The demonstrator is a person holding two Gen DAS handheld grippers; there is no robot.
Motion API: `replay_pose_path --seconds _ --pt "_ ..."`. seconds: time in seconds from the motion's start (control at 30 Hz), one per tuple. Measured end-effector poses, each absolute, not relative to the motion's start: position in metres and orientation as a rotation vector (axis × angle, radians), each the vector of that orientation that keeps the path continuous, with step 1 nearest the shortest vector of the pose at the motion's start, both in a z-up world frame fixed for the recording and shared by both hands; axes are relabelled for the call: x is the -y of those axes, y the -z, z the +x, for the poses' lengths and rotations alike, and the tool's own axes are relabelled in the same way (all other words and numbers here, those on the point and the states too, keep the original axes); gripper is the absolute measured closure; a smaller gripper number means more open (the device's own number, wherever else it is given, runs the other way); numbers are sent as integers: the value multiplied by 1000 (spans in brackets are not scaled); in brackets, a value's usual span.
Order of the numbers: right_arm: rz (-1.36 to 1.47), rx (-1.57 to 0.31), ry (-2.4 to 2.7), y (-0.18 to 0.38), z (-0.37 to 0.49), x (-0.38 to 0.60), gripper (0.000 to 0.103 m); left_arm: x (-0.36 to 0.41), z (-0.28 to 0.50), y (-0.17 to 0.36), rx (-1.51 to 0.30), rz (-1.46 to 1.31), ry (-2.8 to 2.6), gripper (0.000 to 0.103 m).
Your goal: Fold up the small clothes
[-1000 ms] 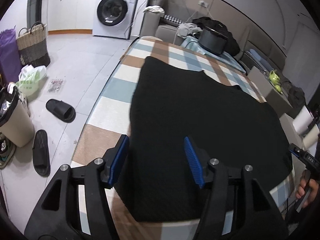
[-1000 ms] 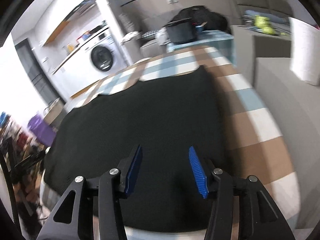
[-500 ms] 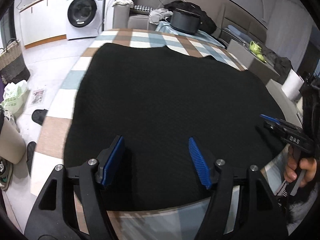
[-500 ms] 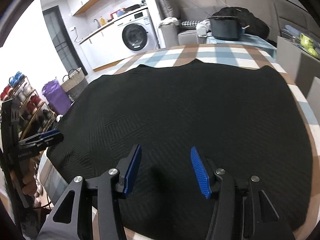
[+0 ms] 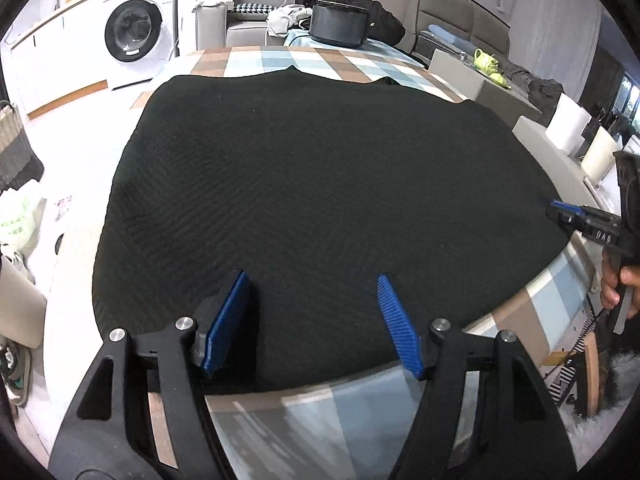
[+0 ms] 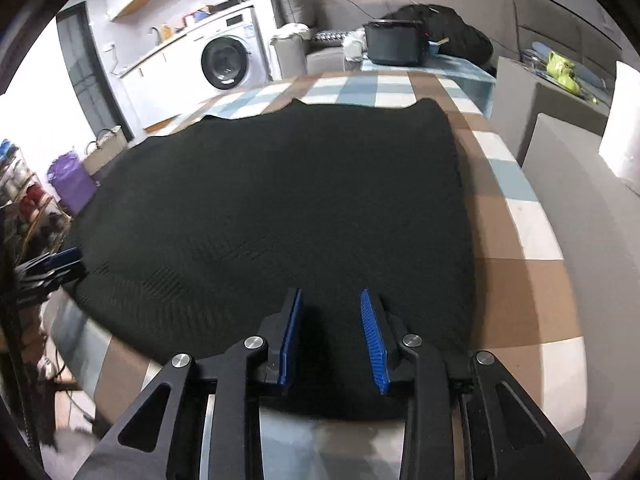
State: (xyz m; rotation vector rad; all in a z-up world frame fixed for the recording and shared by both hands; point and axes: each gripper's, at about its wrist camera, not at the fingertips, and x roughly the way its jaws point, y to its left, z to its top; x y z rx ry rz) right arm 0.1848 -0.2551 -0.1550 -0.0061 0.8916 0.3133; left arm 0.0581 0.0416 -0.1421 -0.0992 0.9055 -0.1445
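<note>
A black knitted garment (image 5: 320, 184) lies spread flat on the checked tablecloth (image 5: 360, 68); it also fills the right wrist view (image 6: 280, 208). My left gripper (image 5: 312, 292) is open and empty, hovering over the garment's near hem. My right gripper (image 6: 330, 308) is open and empty, with its jaws narrower, over the near hem toward the garment's right side. The right gripper's blue tip also shows at the right edge of the left wrist view (image 5: 568, 210), and the left gripper's tip shows at the left edge of the right wrist view (image 6: 60, 260).
A black pot (image 5: 338, 26) stands on a far table. A washing machine (image 5: 136, 36) is at the back left. A wicker basket (image 5: 16, 148) and bags sit on the floor to the left. White chairs (image 5: 568, 128) stand along the table's right side.
The left gripper has swung right, facing the garment squarely. The right gripper has swung toward the garment's right side, and its jaws have narrowed.
</note>
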Motion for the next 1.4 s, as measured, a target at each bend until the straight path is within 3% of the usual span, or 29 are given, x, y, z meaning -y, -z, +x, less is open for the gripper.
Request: replay_pose_path --seconds 0.13,0.37,0.73,0.87,1.17,1.4 --pt "-48 -875 -297 151 181 243 66 -49 51 139 -912 -105 147 38" --pt "194 -831 -402 143 187 222 56 -95 38 122 -902 -265 62 38" --pt "225 -832 -427 145 189 202 51 -145 10 145 -1030 -644 189 38" --pt "218 -818 -426 141 186 199 51 -156 10 155 -993 -745 153 38" --pt "185 -839 -457 151 189 178 50 -137 3 154 -796 -702 -138 38" --pt "124 -854 -465 159 188 164 50 -92 10 149 -712 -409 -267 38"
